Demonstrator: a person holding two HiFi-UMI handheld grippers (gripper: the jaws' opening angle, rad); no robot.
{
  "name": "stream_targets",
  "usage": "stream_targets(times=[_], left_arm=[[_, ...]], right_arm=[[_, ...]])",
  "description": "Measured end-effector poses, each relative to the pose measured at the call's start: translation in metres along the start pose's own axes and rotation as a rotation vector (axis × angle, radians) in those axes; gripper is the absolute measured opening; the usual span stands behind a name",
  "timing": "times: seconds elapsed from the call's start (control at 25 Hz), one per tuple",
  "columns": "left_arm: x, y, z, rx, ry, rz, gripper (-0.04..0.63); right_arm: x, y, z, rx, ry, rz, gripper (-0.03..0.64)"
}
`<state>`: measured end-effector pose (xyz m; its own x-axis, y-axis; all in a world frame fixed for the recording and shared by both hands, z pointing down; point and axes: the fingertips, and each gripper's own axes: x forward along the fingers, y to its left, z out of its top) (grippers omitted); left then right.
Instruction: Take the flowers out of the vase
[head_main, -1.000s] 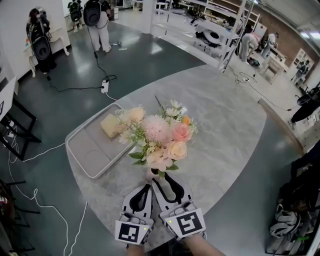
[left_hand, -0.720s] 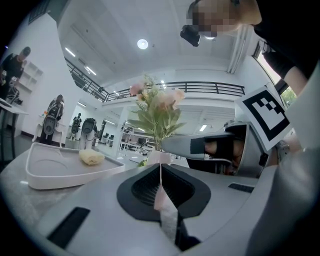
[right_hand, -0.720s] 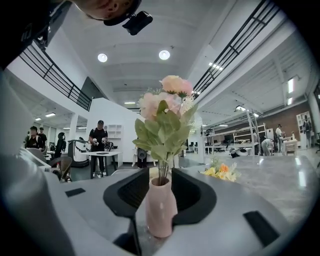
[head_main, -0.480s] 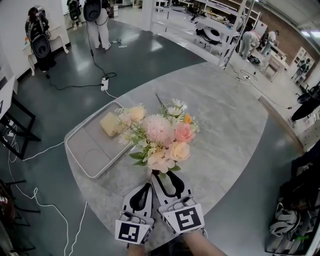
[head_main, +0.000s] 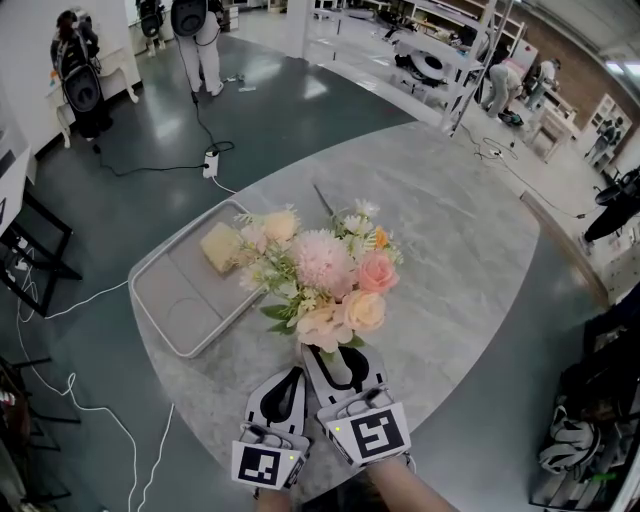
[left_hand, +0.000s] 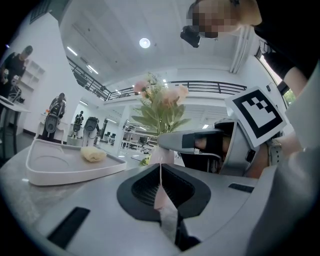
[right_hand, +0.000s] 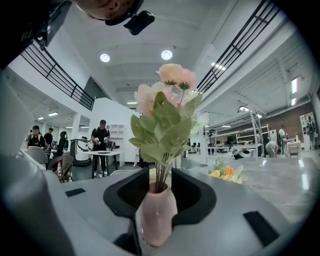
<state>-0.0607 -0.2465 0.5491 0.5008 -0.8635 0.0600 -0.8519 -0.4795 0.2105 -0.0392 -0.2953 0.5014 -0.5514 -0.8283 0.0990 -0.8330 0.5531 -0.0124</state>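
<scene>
A small pink vase (right_hand: 157, 216) stands between the jaws of my right gripper (right_hand: 159, 189), which is shut on it. It holds a bouquet (head_main: 328, 281) of pink, peach and cream flowers with green leaves (right_hand: 163, 122). In the head view the right gripper (head_main: 336, 358) is at the table's near edge under the bouquet, and a slice of the vase (head_main: 337, 367) shows. My left gripper (head_main: 290, 374) sits just to its left, shut and holding nothing. In the left gripper view the jaws (left_hand: 161, 169) meet, with the vase (left_hand: 163, 155) beyond them.
A grey tray (head_main: 172, 303) lies to the left on the marble table (head_main: 450, 250), with a pale yellow lump (head_main: 220, 246) in its far corner. A loose sprig of small yellow and white flowers (right_hand: 226, 172) lies on the table beyond the bouquet. People and shelving stand far off.
The right gripper with the vase and bouquet has shifted slightly to the right. The left gripper has barely moved.
</scene>
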Motion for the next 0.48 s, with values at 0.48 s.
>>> stream_targets(times=[0.48], left_arm=[[-0.0009,0.0019,-0.0016,0.001,0.008,0.001,0.009]], right_arm=[[0.0054,-0.0022,0.0040,0.007,-0.015,-0.002,0.123]])
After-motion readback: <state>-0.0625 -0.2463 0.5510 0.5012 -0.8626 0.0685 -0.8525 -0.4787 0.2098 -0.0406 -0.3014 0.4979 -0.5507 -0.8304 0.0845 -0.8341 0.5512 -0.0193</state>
